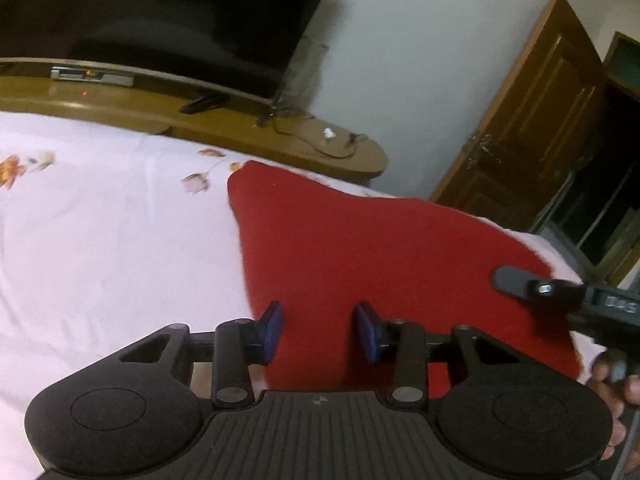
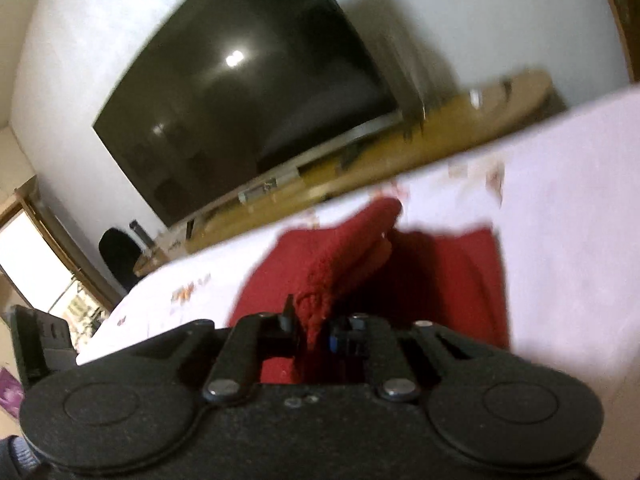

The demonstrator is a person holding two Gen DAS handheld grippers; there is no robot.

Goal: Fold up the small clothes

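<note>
A red knitted garment (image 1: pixel 380 248) lies on the white flowered bed sheet (image 1: pixel 100 232). My left gripper (image 1: pixel 318 330) is open, its blue pads (image 1: pixel 272 328) just above the garment's near edge, holding nothing. My right gripper (image 2: pixel 312 330) is shut on a fold of the red garment (image 2: pixel 340 264) and lifts that edge off the sheet (image 2: pixel 560 200). The right gripper also shows in the left wrist view (image 1: pixel 520 280) at the garment's right edge.
A wooden TV stand (image 1: pixel 240 128) with a large dark television (image 1: pixel 160 12) runs along the far side of the bed. A set-top box (image 1: pixel 92 75) and cables lie on it. A brown door (image 1: pixel 532 112) stands at the right.
</note>
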